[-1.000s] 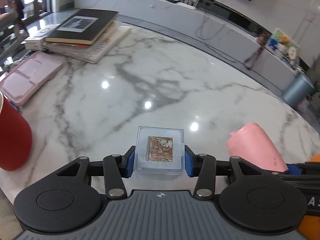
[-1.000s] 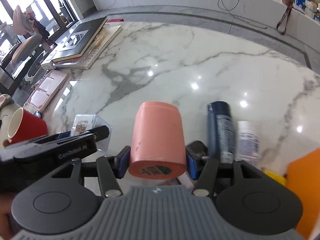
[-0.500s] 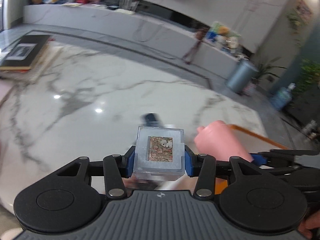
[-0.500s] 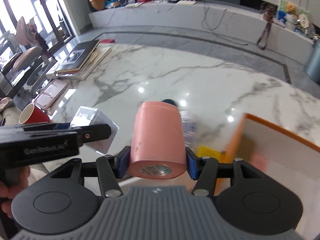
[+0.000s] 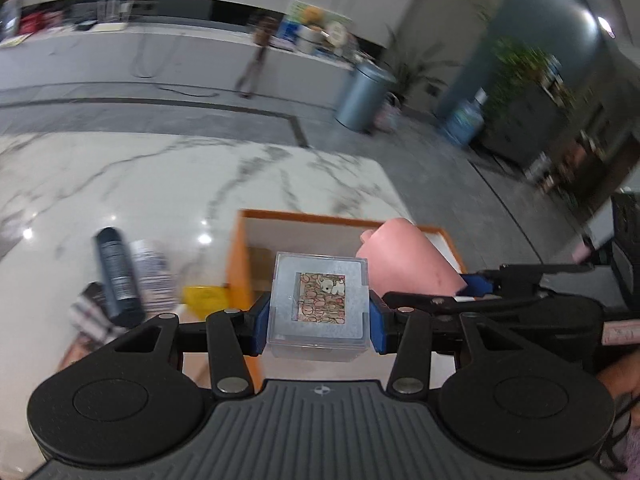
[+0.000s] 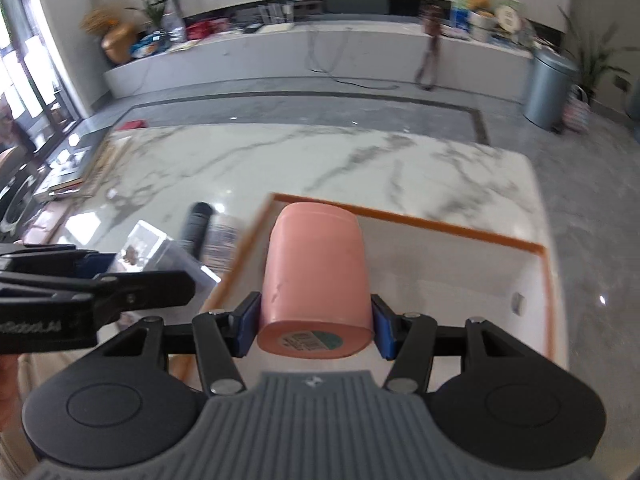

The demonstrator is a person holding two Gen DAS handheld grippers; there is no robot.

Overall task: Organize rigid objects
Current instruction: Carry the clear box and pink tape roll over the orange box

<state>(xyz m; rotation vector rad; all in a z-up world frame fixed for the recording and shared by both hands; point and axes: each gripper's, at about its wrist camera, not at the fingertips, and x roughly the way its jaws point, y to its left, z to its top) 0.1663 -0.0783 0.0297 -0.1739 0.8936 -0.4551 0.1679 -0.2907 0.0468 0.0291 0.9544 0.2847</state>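
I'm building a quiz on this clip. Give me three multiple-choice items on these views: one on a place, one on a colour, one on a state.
1. Where does the dark bottle lie?
A. on the marble table, left of the bin
B. inside the bin
C. on the floor

2. What colour is the rim of the bin?
A. blue
B. orange
C. green

3. What does the left gripper hold?
A. nothing
B. a red mug
C. a clear box

Answers: 1 A, it lies on the tabletop beside the bin's left wall. 2 B, an orange edge frames the bin. 3 C, the blue pads press on both sides of the box.
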